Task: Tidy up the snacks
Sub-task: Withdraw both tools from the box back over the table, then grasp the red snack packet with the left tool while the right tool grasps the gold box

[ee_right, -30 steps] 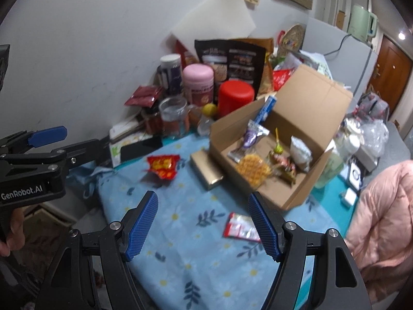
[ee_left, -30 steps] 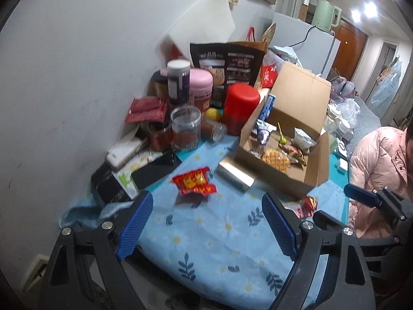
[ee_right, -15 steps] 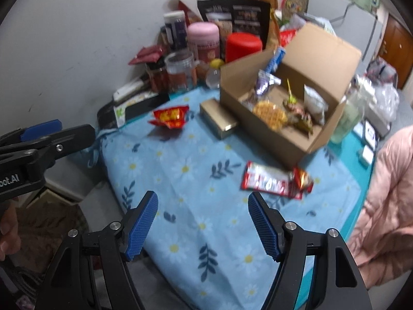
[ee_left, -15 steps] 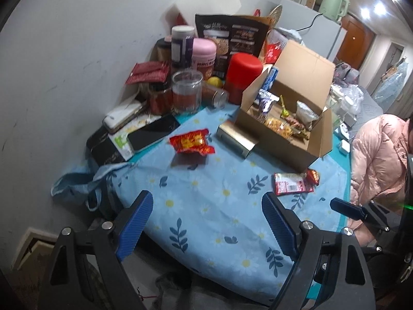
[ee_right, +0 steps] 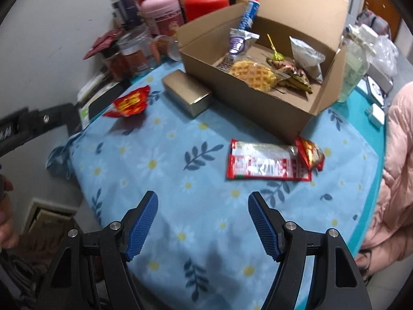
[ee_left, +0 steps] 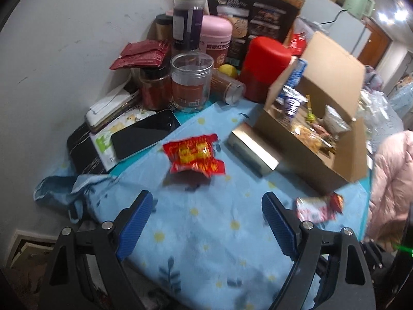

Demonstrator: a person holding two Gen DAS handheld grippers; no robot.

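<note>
While neither claw is holding anything, the right gripper [ee_right: 202,223] is hanging over the near part of the flowered cloth [ee_right: 165,186] with its blue pads spread wide, and the left gripper [ee_left: 206,226] is doing the same further left, jaws equally parted and empty.

Just ahead of the right claw, the flat red-and-white snack packet [ee_right: 267,164] is lying on the cloth, with a small red-and-gold pouch [ee_right: 309,152] touching its far right end. Both are sitting close against the front wall of the open cardboard box [ee_right: 247,95], which is already holding a waffle [ee_right: 254,73] and several wrapped pieces. Beyond the left claw, the red-and-yellow crinkled packet [ee_left: 195,156] is resting alone, with the gold carton [ee_left: 254,149] near it beside the box.

These packets are looking light, soft and crackly, with slick film that is likely to slip or buckle; taking the flat one across its short width near the middle, or by a sealed edge seam, seems safest, pressing gently so the contents are not getting crushed. The gold carton is looking stiffer and is probably better taken across its narrow sides.

Both grippers are pointing forward and angled down at the cloth from its near edge, held above it without touching.
</note>
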